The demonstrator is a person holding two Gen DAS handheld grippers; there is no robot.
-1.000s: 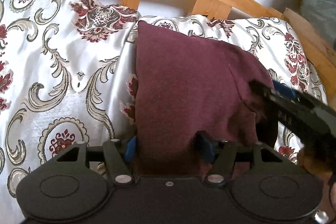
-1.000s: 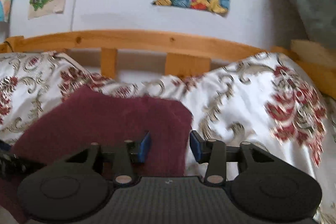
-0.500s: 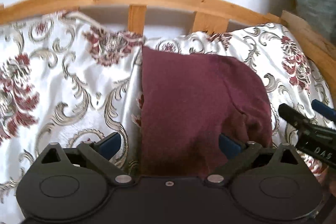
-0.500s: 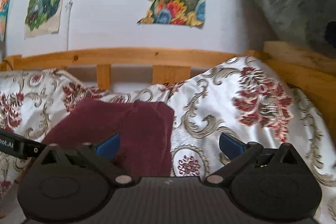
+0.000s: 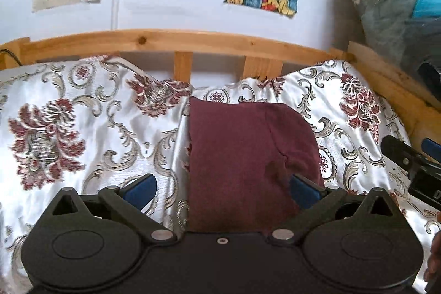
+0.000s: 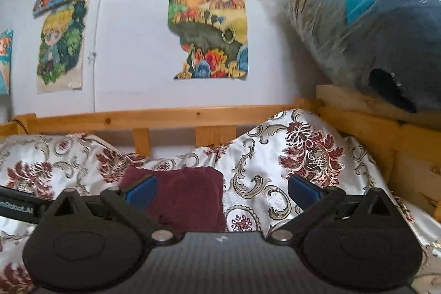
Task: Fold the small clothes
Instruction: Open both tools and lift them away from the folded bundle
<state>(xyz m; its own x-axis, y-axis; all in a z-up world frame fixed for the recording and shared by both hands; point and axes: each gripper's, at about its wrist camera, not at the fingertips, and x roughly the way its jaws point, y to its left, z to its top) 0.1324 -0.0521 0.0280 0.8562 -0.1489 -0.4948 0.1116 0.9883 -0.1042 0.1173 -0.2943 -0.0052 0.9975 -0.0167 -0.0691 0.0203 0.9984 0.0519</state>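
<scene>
The maroon garment lies folded into a compact block on the bedspread, in the lower middle of the left view and the lower left of the right view. Its left edge looks straight; the lower right corner carries a small pucker.

The left gripper hangs just in front of it with fingers spread wide, having just been opening, and nothing is pinched between them: the cloth only shows through the gap. The right gripper is likewise wide apart after just opening, empty, aimed more at the wall than the bed. Its black arm also pokes into the right edge of the left view.

Behind the bedspread runs a wooden bed rail, then a white wall with drawings; a plastic-wrapped bundle sits upper right.

This looks like the release after a fold, with the piece set down. Next I'd expect either a smoothing of that puckered corner or a reach for another garment, though none is in view.
</scene>
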